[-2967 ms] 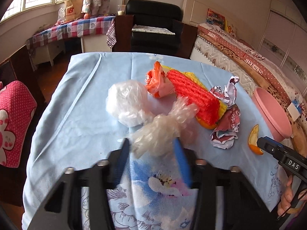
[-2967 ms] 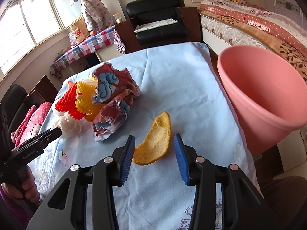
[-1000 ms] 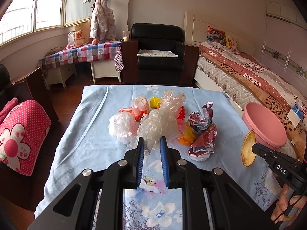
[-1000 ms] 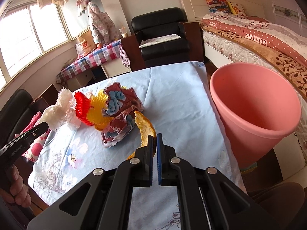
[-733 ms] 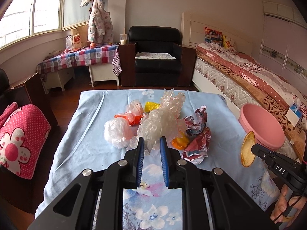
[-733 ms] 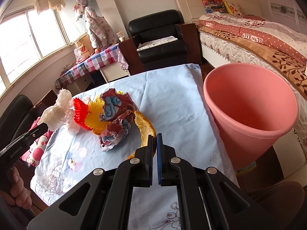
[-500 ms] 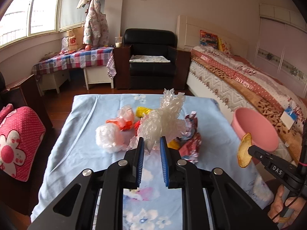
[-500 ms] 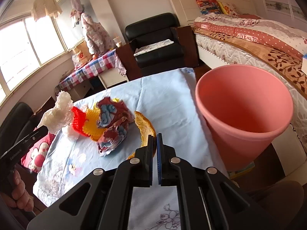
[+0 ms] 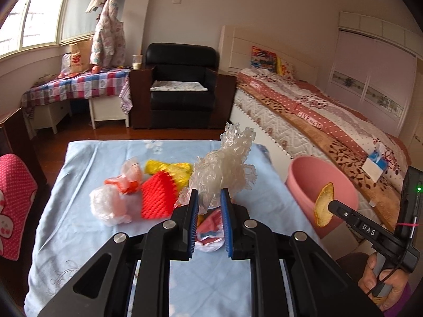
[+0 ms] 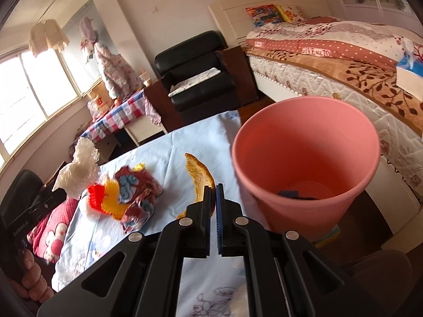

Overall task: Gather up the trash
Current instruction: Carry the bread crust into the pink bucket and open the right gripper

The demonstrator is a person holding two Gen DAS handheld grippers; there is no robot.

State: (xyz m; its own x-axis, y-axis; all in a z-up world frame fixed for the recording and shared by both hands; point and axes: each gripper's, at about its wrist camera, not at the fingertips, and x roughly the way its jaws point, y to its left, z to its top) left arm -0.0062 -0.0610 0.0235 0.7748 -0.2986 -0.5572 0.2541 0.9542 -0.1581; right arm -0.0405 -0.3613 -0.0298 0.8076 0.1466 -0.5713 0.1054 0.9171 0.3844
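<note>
I have a piece of trash in each hand and neither is in the bin yet. My left gripper (image 9: 208, 206) is closed on a crumpled clear plastic bag (image 9: 224, 166), which bulges up above the pads and hangs in the air over the table (image 9: 79, 224). My right gripper (image 10: 213, 198) is pinched nearly flat on an orange peel (image 10: 198, 177), gripped by its lower end so the rest curves upward. In my left view the peel sits in front of the pink bin (image 9: 341, 185), and in my right view the bin's open mouth is just beside my fingers, so I judge the peel is close to being dropped in.

The bin stands off the table's edge, beside the bed (image 9: 330, 121). Something dark and blue lies at its bottom, though I cannot tell what it is.

Plenty is left on the blue tablecloth: a red foam net (image 9: 158, 198), a yellow foam net (image 9: 171, 170) behind it, an orange-and-white plastic scrap (image 9: 127, 179), a whitish plastic ball (image 9: 108, 206), and a crumpled printed wrapper (image 10: 137, 195) partly hidden under my left gripper. I reckon the job is early on, with two drops pending and about five pieces still to pick up.
</note>
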